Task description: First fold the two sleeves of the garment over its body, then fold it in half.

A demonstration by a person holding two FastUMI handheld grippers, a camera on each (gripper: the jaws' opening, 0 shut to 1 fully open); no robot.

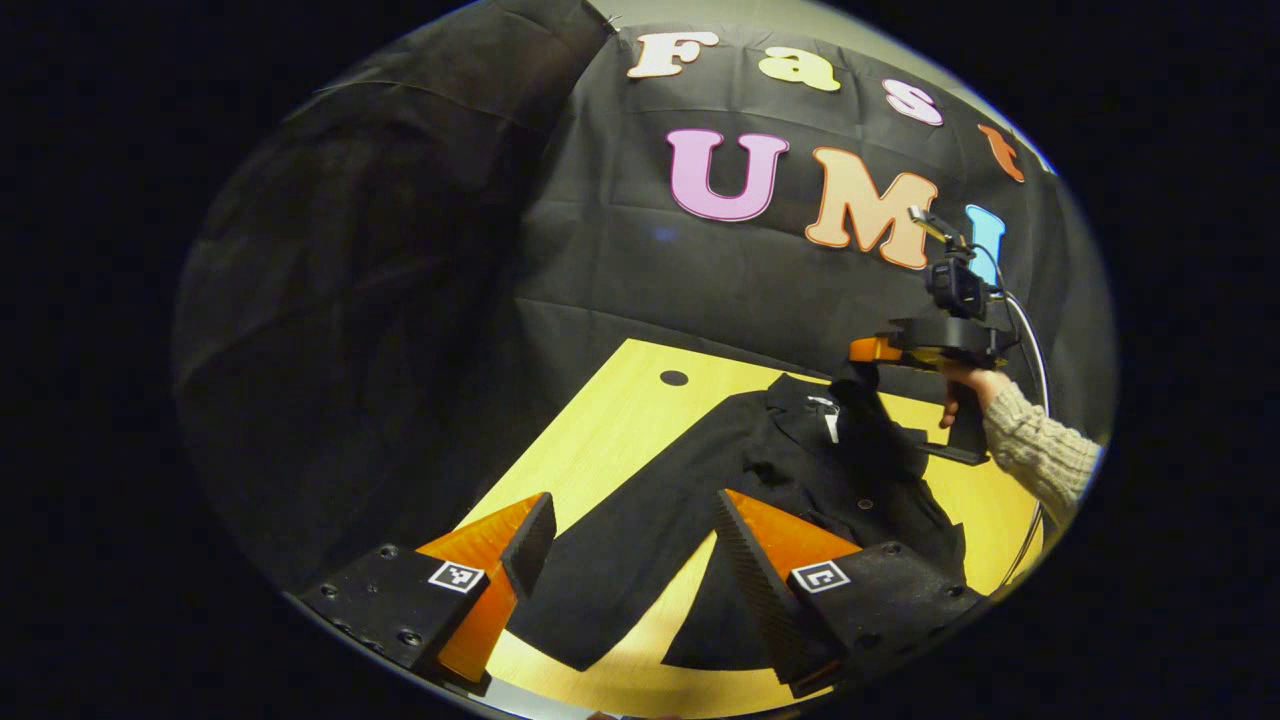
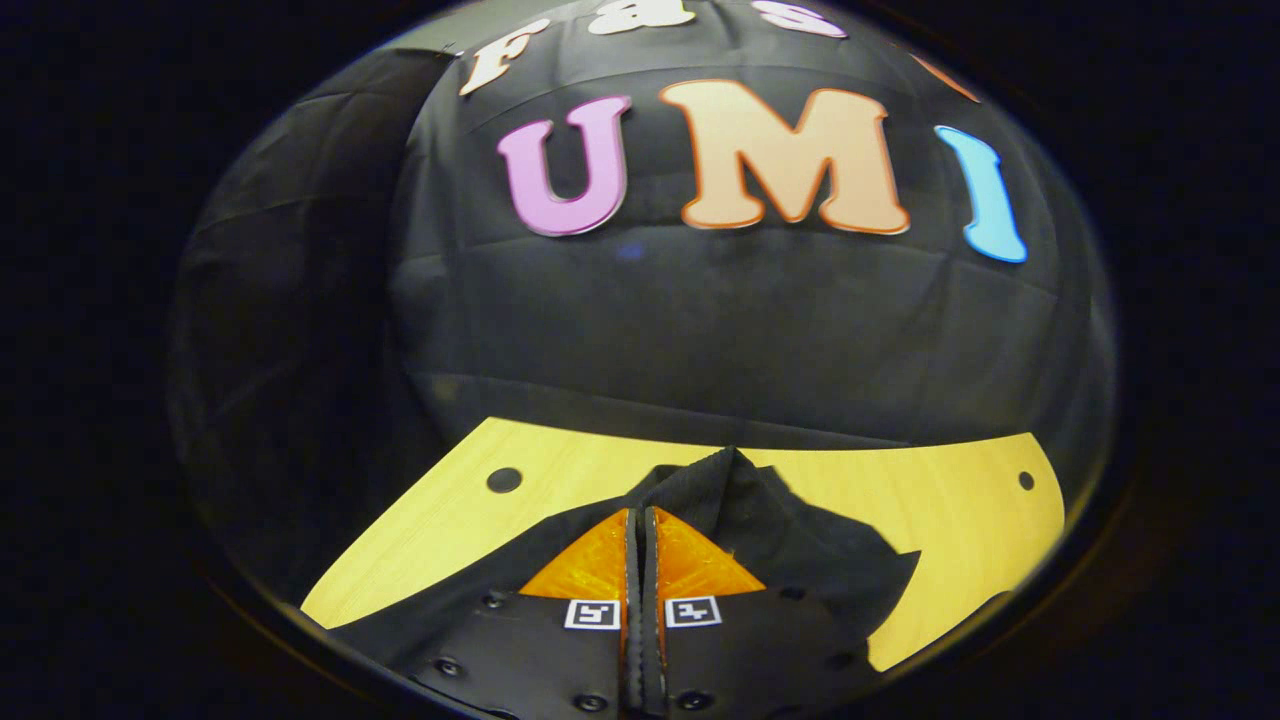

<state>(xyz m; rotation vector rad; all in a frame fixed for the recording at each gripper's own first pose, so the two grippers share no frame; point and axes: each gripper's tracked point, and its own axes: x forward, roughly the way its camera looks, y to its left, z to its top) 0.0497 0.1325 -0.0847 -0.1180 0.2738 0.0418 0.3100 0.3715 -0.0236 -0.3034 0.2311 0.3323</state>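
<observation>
Black buttoned cloth garment (image 1: 800, 470) laid on yellow wooden table (image 1: 620, 420). Right gripper (image 2: 640, 515) clamped on lifted sleeve (image 2: 740, 500), carried over garment body. Left gripper (image 1: 635, 535) spread wide above near sleeve, nothing held. Second sleeve fold, half fold judged outstanding.

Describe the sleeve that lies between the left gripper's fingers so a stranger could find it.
On the yellow table lies a black jacket. Its sleeve runs from the body toward the near edge, between the open fingers of the left gripper. It lies flat, unlike the part lifted by the right gripper.
</observation>
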